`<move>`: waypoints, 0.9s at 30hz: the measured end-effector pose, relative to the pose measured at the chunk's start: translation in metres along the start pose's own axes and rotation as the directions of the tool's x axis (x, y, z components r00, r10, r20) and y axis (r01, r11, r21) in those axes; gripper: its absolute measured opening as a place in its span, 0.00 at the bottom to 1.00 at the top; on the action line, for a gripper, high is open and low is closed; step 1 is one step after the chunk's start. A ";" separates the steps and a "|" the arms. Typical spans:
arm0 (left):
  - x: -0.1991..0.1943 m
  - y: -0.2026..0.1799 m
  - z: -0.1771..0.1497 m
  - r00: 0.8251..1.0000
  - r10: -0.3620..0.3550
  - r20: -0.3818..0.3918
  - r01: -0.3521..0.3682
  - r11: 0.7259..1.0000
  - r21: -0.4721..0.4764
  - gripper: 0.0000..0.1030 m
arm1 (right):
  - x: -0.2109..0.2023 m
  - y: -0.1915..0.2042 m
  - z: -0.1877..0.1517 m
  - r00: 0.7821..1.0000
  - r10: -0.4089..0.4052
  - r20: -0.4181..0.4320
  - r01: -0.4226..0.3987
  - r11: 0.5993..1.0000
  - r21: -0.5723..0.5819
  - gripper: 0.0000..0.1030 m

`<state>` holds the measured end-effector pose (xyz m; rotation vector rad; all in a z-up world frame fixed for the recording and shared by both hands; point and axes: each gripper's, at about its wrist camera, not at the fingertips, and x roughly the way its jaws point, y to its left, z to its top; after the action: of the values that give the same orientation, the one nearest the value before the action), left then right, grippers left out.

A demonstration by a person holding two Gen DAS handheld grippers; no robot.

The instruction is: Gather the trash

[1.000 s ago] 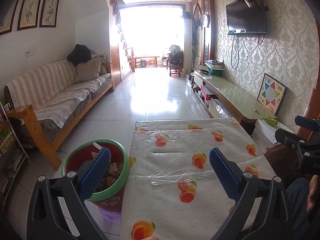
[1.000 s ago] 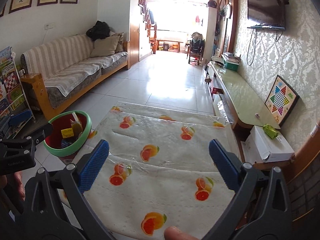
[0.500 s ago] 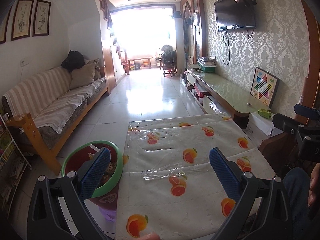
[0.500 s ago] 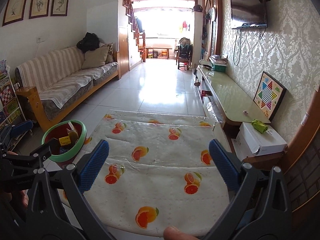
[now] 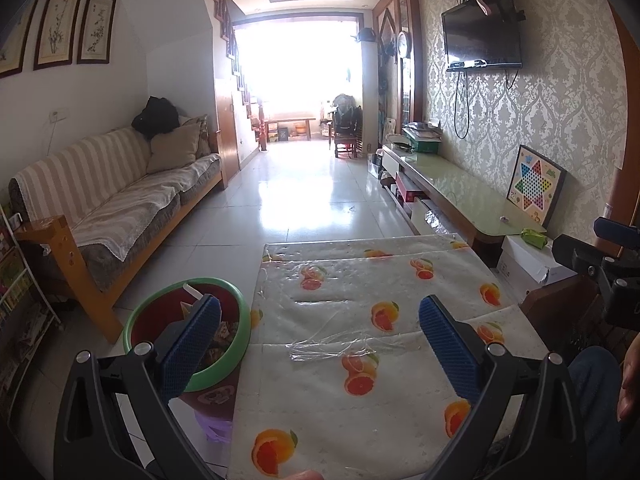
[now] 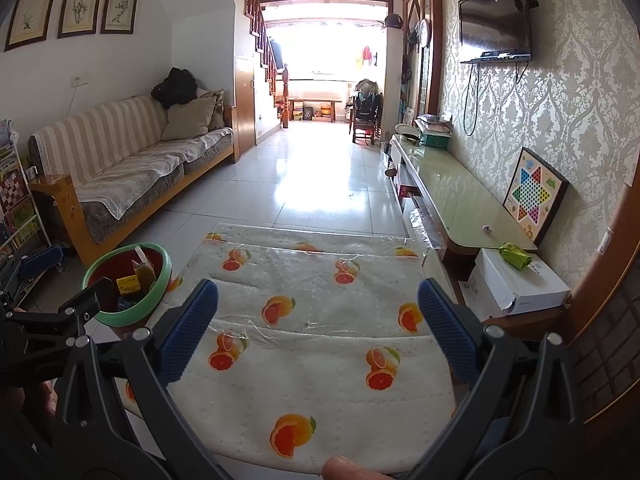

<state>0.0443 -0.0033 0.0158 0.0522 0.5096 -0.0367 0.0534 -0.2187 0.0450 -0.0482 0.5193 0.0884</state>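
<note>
A red waste bin with a green rim (image 5: 236, 332) (image 6: 158, 300) stands on the floor at the left side of the table, with wrappers and a yellow box inside. The table wears an orange-print cloth (image 5: 360, 288) (image 6: 304, 280) under clear plastic. My left gripper (image 5: 320, 344) hovers open over the table's near left part, its left finger in front of the bin. My right gripper (image 6: 316, 332) is open above the table's near edge, nothing between its blue pads. A green crumpled wrapper (image 6: 514, 255) (image 5: 534, 237) lies on a white box to the right.
A striped sofa (image 5: 120, 200) runs along the left wall and a long glass-topped TV bench (image 6: 460, 196) along the right. A white cardboard box (image 6: 520, 284) sits beside the table. A book rack (image 6: 16, 208) stands at far left. Tiled floor (image 5: 312, 192) stretches ahead.
Both grippers have tilted up and drawn back a little, so more of the room and the table's near edge shows. Neither has taken hold of anything.
</note>
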 end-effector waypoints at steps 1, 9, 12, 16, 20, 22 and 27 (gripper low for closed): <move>0.000 0.000 0.000 1.000 0.000 0.001 0.000 1.000 0.000 0.92 | 0.000 0.001 0.000 1.000 0.000 -0.002 0.000 1.000 -0.002 0.96; 0.001 0.005 -0.001 1.000 0.005 -0.001 -0.005 1.000 -0.010 0.92 | 0.001 0.009 -0.001 1.000 0.004 -0.005 -0.004 1.000 -0.011 0.96; 0.002 0.005 -0.001 1.000 0.003 -0.002 -0.003 1.000 -0.012 0.92 | 0.002 0.012 -0.003 1.000 0.008 -0.009 -0.008 1.000 -0.019 0.96; 0.002 0.003 -0.002 1.000 0.001 0.002 -0.001 1.000 -0.011 0.92 | 0.001 0.014 -0.003 1.000 0.009 -0.007 -0.009 1.000 -0.020 0.96; 0.002 0.003 -0.002 1.000 0.002 0.003 -0.002 1.000 -0.014 0.92 | 0.002 0.014 -0.004 1.000 0.008 -0.012 -0.008 1.000 -0.020 0.96; 0.001 0.002 -0.002 1.000 0.003 0.003 -0.003 1.000 -0.012 0.92 | 0.002 0.014 -0.004 1.000 0.009 -0.014 -0.009 1.000 -0.020 0.96; 0.001 0.003 -0.003 1.000 -0.003 0.005 0.003 1.000 -0.015 0.92 | 0.002 0.014 -0.005 1.000 0.008 -0.013 -0.008 1.000 -0.020 0.96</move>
<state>0.0443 -0.0003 0.0130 0.0362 0.5050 -0.0361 0.0515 -0.2045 0.0398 -0.0662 0.5319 0.1009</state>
